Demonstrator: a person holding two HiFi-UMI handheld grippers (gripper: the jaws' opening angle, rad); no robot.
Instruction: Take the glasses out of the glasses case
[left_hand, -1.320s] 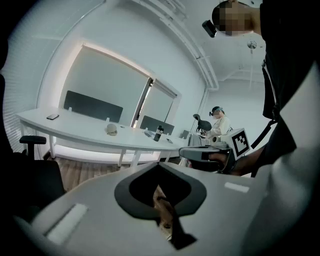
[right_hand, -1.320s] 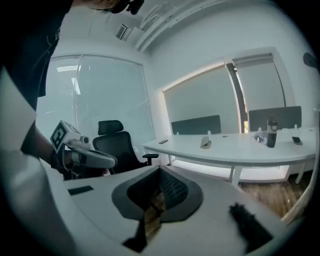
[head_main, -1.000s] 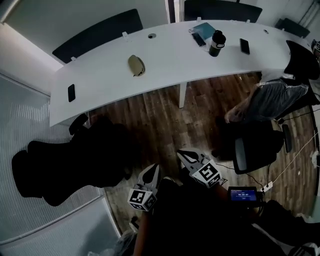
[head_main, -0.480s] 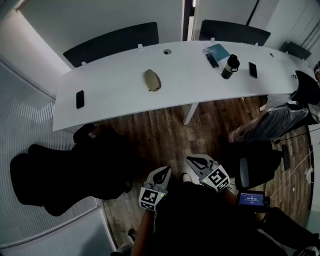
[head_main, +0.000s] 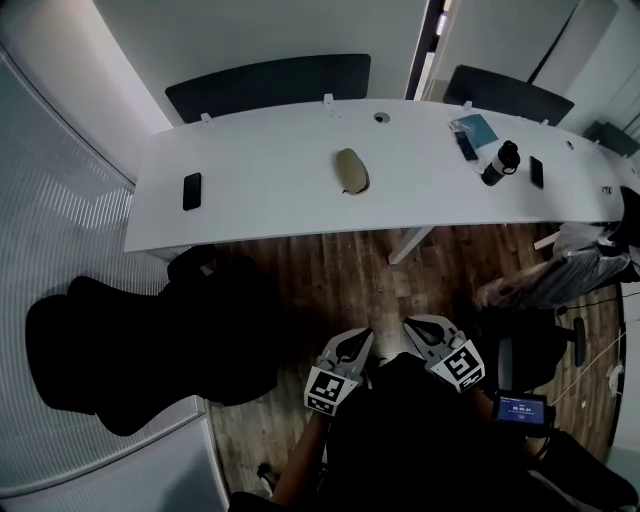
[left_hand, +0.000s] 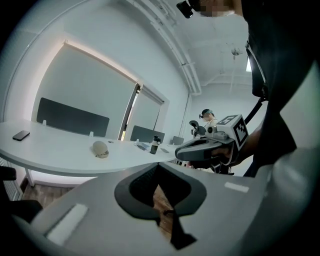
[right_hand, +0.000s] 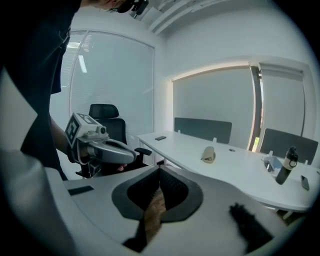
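The glasses case (head_main: 350, 170) is a closed beige oval lying on the long white table (head_main: 260, 200); it also shows as the small case (left_hand: 100, 148) in the left gripper view and the case (right_hand: 208, 155) in the right gripper view. Both grippers hang over the wooden floor, well short of the table. My left gripper (head_main: 357, 342) is shut with nothing in it, its jaws meeting at the tip (left_hand: 159, 165). My right gripper (head_main: 424, 328) is also shut and empty, tip (right_hand: 160, 171). Each gripper sees the other beside it: the right gripper (left_hand: 210, 147) and the left gripper (right_hand: 100, 147).
On the table lie a black phone (head_main: 192, 190) at the left, and a dark bottle (head_main: 497, 162), a blue notebook (head_main: 470, 128) and another phone (head_main: 535, 171) at the right. Black office chairs (head_main: 130, 350) stand at my left. A seated person (head_main: 560, 275) is at the right.
The head view has swung, so the table and case now sit more to the right and nearer the middle. Both grippers have shifted right and lower in the view, still shut.
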